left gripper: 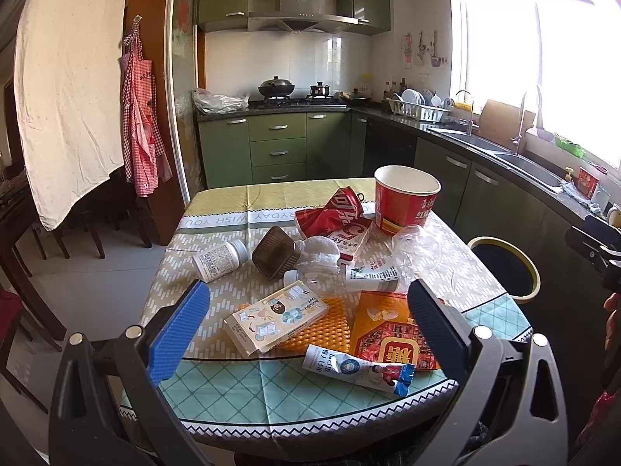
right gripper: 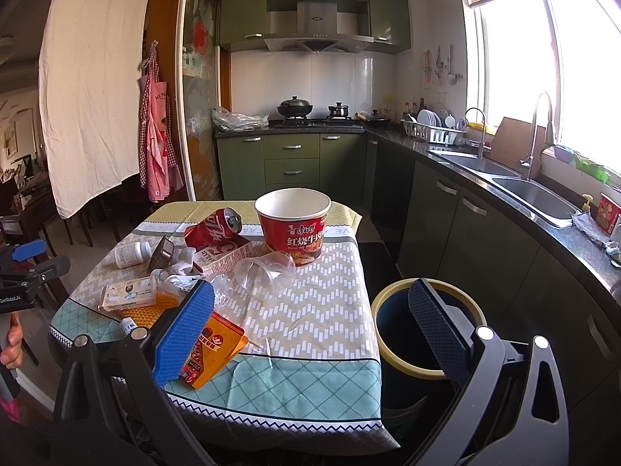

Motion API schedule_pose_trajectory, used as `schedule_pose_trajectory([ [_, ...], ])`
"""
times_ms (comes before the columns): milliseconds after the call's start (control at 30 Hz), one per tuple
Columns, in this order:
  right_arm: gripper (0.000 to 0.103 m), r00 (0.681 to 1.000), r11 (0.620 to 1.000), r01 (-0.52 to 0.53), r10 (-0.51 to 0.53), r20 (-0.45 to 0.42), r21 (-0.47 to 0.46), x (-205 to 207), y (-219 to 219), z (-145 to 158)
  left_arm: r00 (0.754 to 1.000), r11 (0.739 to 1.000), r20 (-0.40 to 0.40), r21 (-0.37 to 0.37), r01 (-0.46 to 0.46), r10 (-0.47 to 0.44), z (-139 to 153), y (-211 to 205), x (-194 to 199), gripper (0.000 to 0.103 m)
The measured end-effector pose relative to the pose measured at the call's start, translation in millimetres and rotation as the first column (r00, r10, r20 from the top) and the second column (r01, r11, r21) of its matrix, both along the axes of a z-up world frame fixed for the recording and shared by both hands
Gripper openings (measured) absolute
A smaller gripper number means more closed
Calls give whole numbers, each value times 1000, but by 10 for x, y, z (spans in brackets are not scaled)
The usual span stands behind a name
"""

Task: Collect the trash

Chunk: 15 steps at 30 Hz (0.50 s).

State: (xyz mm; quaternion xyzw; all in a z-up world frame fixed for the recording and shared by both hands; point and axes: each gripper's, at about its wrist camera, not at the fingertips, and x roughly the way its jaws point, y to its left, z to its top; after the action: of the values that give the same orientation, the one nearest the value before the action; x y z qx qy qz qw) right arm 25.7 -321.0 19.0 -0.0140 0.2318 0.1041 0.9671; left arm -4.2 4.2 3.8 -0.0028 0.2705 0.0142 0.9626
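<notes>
Centrally, a table (left gripper: 217,233) covered by a patterned cloth is shown, strewn with trash. At its far side an upright noodle cup (left gripper: 405,198) is seen, with a crushed cola can (left gripper: 333,211) lying just beside it on the left. Nearer the middle, a white pill bottle (left gripper: 219,260), a brown plastic tub (left gripper: 273,252) tipped on its side, crumpled tissue (left gripper: 320,250) and a clear plastic cup (left gripper: 419,246) are grouped closely. At the near edge, a flat carton (left gripper: 275,316) is laid partly over an orange mat (left gripper: 330,324); an orange snack packet (left gripper: 388,330) and a small sachet (left gripper: 357,369) are found beside it. A yellow-rimmed bin (right gripper: 392,303) is placed on the floor just right of the table. The left gripper (left gripper: 306,322) is held spread above the near-edge trash, nothing between its blue pads. The right gripper (right gripper: 310,330) is likewise spread and empty (one pad over the snack packet, the other over the bin).
</notes>
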Motion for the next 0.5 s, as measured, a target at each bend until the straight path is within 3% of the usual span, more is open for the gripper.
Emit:
schedule_pose_trajectory([
  [500, 99, 1000, 1000, 0, 0, -8, 1, 23, -5, -6, 1000, 1000, -4, 1, 4, -4, -9, -29, 13, 97],
])
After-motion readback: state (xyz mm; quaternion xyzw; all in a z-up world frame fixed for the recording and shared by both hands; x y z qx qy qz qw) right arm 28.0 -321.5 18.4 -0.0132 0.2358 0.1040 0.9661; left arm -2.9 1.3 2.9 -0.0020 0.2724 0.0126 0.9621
